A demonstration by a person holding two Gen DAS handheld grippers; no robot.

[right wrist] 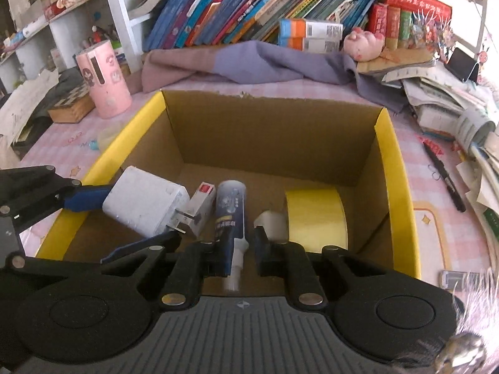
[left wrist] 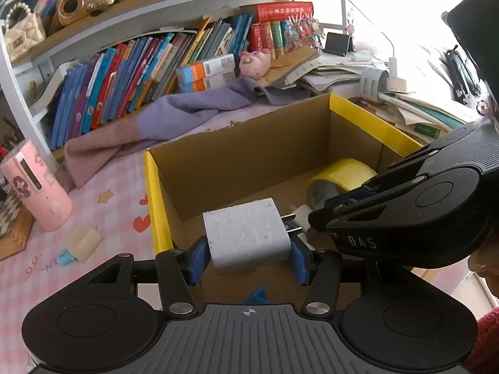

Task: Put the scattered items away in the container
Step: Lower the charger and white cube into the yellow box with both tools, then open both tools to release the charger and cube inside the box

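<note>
Bookshelves packed with leaning books back a cluttered counter (right wrist: pixel 433 187) under a pink checked cover, a purple cloth bunched at its far edge. Cardboard box (right wrist: pixel 274 137) with yellow-taped rims sits centre, open-topped, the evident container. Yellow tape roll (right wrist: pixel 316 218) already lies inside at right, beside a small white item. Left hand-held gripper (left wrist: pixel 248 255) pinches a white plug adapter (left wrist: pixel 246 233) by its sides, prongs pointing right, over the box's near-left corner, likely for release. Right hand-held gripper (right wrist: pixel 238 255) has its jaws narrowed on a slim tube (right wrist: pixel 230 212), nozzle toward the camera, low inside the box. Pink canister (right wrist: pixel 104 78) and black pen (right wrist: pixel 443 177) remain outside.
</note>
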